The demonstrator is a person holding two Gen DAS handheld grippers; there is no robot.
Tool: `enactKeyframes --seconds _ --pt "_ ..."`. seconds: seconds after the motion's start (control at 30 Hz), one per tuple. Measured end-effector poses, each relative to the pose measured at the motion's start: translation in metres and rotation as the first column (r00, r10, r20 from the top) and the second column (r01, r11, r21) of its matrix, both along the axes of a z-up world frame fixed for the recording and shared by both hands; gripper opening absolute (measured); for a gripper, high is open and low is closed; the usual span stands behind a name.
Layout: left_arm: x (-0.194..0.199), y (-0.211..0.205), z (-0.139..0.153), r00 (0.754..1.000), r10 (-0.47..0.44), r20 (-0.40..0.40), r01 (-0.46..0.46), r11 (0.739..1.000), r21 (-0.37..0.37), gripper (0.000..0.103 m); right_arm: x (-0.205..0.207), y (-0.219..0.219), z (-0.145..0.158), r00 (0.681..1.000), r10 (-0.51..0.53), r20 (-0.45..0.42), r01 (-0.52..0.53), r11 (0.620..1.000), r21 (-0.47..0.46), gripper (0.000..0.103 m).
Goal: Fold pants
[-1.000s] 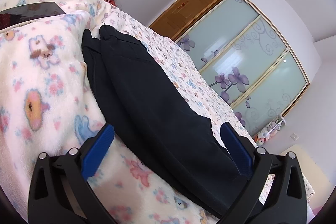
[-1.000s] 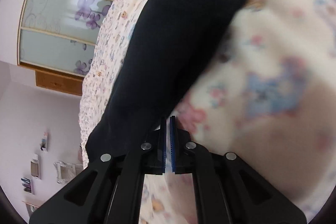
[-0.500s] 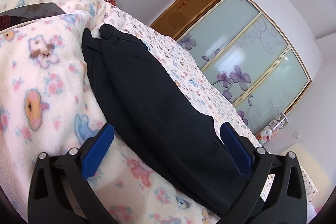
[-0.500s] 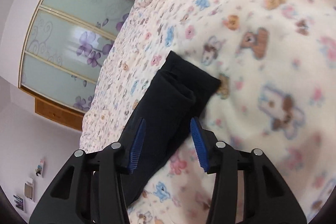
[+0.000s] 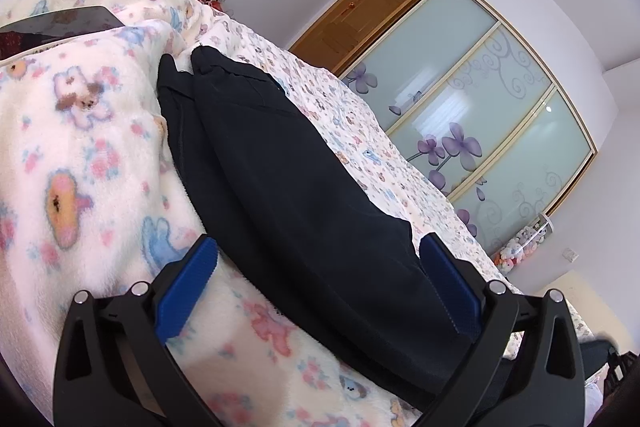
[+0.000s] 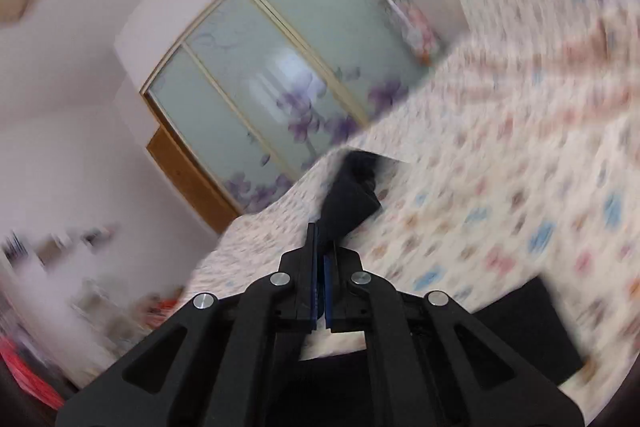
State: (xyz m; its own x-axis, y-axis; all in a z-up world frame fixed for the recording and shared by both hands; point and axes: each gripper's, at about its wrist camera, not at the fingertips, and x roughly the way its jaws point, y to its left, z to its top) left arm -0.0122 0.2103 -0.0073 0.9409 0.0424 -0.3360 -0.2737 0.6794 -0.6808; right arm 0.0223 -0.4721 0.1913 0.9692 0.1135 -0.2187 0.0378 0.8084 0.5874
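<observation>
The dark navy pants (image 5: 288, 163) lie lengthwise on a bear-print blanket (image 5: 72, 147), legs stacked. My left gripper (image 5: 316, 259) is open, its blue pads straddling the near part of the pants. In the blurred right wrist view my right gripper (image 6: 323, 243) is shut on the leg end of the pants (image 6: 352, 195) and holds it raised above the bed. More dark fabric (image 6: 528, 327) shows at the lower right.
A floral sheet (image 5: 360, 131) covers the bed beyond the pants. A dark tablet-like slab (image 5: 60, 25) rests on the blanket at the far left. A sliding wardrobe with glass doors (image 5: 480, 99) and a wooden door (image 5: 352, 15) stand behind.
My right gripper, open around the pants' leg end half a second ago, has shut on it and swung up fast. The left gripper has stayed still and open.
</observation>
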Motion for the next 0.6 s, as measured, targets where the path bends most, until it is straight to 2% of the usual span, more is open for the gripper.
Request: enactKeyframes --seconds 0.03,0.07,0.1,0.17,0.2,0.23,0.37,0.43,0.47,0.5,0.53,0.57,0.6 --pt "0.0 0.001 0.0 1.0 0.0 -0.001 0.0 1.0 -0.001 0.101 0.001 -0.008 -0.018 0.997 -0.033 -0.069 0.034 0.999 0.006 0.002" --pt "0.0 0.001 0.0 1.0 0.0 -0.002 0.0 1.0 -0.002 0.101 0.006 -0.025 -0.056 0.972 -0.067 -0.225 0.083 0.995 0.063 0.002" --pt "0.001 0.001 0.0 1.0 -0.001 -0.002 0.001 1.0 -0.003 0.101 0.007 -0.038 -0.088 0.939 -0.083 -0.333 0.129 0.985 0.116 0.002" --pt "0.0 0.002 0.0 1.0 -0.002 -0.001 0.002 1.0 -0.003 0.101 -0.004 -0.057 -0.144 0.878 -0.089 -0.47 0.216 0.95 0.225 0.002" --pt "0.0 0.002 0.0 1.0 -0.004 0.0 0.004 1.0 -0.004 0.101 -0.017 -0.063 -0.168 0.875 -0.084 -0.477 0.245 0.926 0.286 0.002" --pt "0.0 0.002 0.001 1.0 -0.005 0.001 0.005 1.0 -0.004 0.101 -0.023 -0.065 -0.173 0.885 -0.079 -0.459 0.242 0.92 0.309 0.002" --pt "0.0 0.002 0.0 1.0 -0.005 0.001 0.005 1.0 -0.004 0.101 -0.037 -0.063 -0.153 0.921 -0.073 -0.383 0.208 0.923 0.323 0.002" --pt "0.0 0.003 0.0 1.0 -0.005 0.002 0.005 1.0 -0.006 0.101 -0.041 -0.064 -0.147 0.929 -0.09 -0.359 0.205 0.932 0.299 0.002" --pt "0.0 0.003 0.0 1.0 -0.006 0.003 0.006 1.0 -0.006 0.101 -0.042 -0.065 -0.148 0.917 -0.107 -0.384 0.221 0.938 0.266 0.002" --pt "0.0 0.003 0.0 1.0 -0.006 0.004 0.006 1.0 -0.007 0.101 -0.036 -0.068 -0.162 0.887 -0.117 -0.446 0.248 0.937 0.248 0.002" --pt "-0.001 0.004 0.0 1.0 -0.006 0.007 0.006 1.0 -0.011 0.101 -0.034 -0.072 -0.175 0.868 -0.119 -0.483 0.273 0.926 0.262 0.002" --pt "-0.002 0.005 -0.001 1.0 -0.009 0.012 0.01 1.0 -0.016 0.101 -0.04 -0.073 -0.189 0.858 -0.121 -0.499 0.303 0.904 0.302 0.002" --pt "-0.004 0.006 -0.001 1.0 -0.012 0.015 0.013 1.0 -0.02 0.101 -0.043 -0.075 -0.196 0.862 -0.126 -0.49 0.312 0.895 0.319 0.002"
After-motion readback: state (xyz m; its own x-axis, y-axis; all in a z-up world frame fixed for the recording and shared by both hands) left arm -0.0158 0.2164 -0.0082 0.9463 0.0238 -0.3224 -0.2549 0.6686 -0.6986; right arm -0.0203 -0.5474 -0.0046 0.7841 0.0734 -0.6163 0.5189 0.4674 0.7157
